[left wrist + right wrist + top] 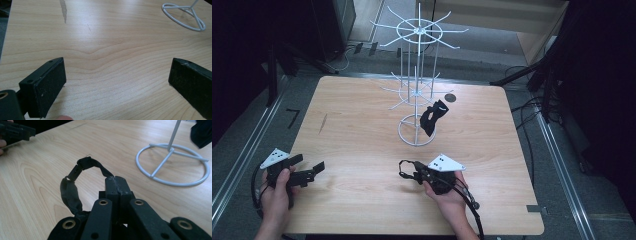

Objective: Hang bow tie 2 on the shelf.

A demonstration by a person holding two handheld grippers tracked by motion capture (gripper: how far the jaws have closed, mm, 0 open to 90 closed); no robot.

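The right gripper has its jaws pressed together on a black strap, a fabric loop with a small buckle at its far end; the pads pinch one end of the loop, and the rest curves out to the left of the jaws just above the table. In the high view this gripper sits near the table's front edge, a little right of centre, with the strap sticking out from its tip towards the left. The left gripper has its jaws wide apart with nothing between them, only bare wood below; in the high view it is held near the front left corner. A white wire rack stands at mid-table, and a second black piece hangs from one of its lower arms, above the ring base.
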